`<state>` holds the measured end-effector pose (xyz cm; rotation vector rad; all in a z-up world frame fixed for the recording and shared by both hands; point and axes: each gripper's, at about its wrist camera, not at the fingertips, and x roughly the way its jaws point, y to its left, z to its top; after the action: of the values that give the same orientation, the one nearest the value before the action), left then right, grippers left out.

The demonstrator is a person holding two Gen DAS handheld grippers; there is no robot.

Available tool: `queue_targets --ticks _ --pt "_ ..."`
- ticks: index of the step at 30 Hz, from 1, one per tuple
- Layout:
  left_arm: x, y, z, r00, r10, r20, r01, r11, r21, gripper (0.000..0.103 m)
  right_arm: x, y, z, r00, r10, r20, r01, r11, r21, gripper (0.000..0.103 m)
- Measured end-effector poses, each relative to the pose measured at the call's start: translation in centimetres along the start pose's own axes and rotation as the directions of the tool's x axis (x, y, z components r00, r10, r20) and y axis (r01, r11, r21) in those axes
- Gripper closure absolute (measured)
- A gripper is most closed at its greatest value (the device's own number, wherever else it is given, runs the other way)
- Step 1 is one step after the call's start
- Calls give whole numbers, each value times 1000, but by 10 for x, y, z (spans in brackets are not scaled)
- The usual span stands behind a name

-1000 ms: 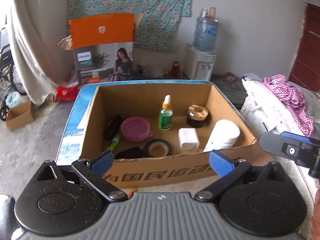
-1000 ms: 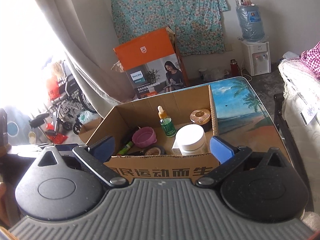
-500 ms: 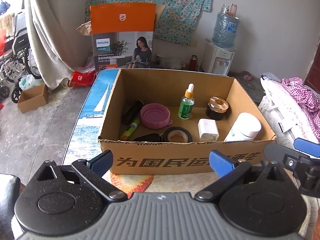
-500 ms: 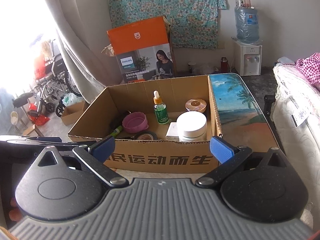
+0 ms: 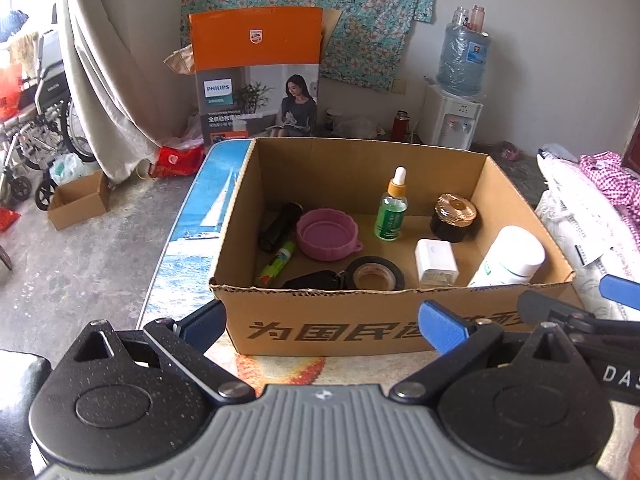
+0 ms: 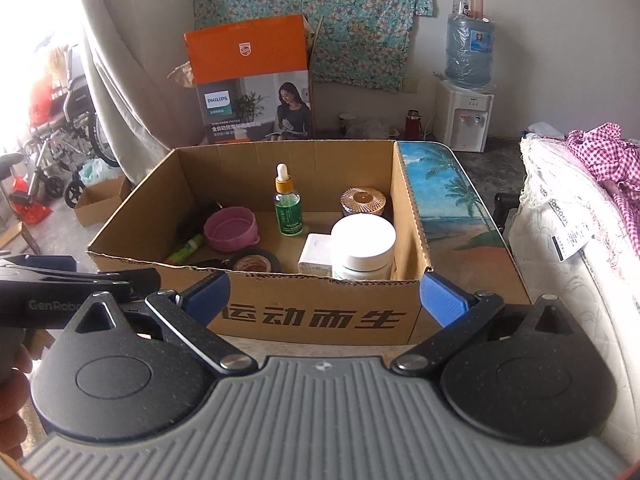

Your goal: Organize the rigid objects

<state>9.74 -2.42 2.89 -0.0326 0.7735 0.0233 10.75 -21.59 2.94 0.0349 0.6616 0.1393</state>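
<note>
An open cardboard box (image 5: 360, 328) (image 6: 312, 316) stands on a table with a beach picture (image 6: 444, 200). Inside it I see a green dropper bottle (image 5: 392, 212) (image 6: 287, 212), a pink bowl (image 5: 326, 234) (image 6: 231, 229), a dark jar with a copper lid (image 5: 454, 216) (image 6: 362, 200), a white jar (image 5: 510, 258) (image 6: 363, 246), a white square block (image 5: 436, 266) (image 6: 316, 254), a roll of black tape (image 5: 374, 274) (image 6: 256, 261), a green marker (image 5: 276, 264) and a black cylinder (image 5: 280, 220). My left gripper (image 5: 322, 326) and right gripper (image 6: 324, 298) both hover open and empty before the box's near wall.
An orange and grey Philips carton (image 5: 256, 76) stands behind the table. A water dispenser (image 5: 454, 112) is at the back right, a wheelchair (image 5: 28, 120) and a small carton (image 5: 78, 200) on the floor at left, bedding (image 6: 560, 220) close on the right.
Both grippers have drawn back and risen from the box, which now sits farther off and lower in each view. Both stay open and empty.
</note>
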Motion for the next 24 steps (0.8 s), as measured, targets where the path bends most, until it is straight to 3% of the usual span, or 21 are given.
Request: queue_targets --ticks 24 --pt "6 1 -1 999 43 -23 -43 999 17 1 19 -1 1 999 -17 -34 17 1000 -3 1"
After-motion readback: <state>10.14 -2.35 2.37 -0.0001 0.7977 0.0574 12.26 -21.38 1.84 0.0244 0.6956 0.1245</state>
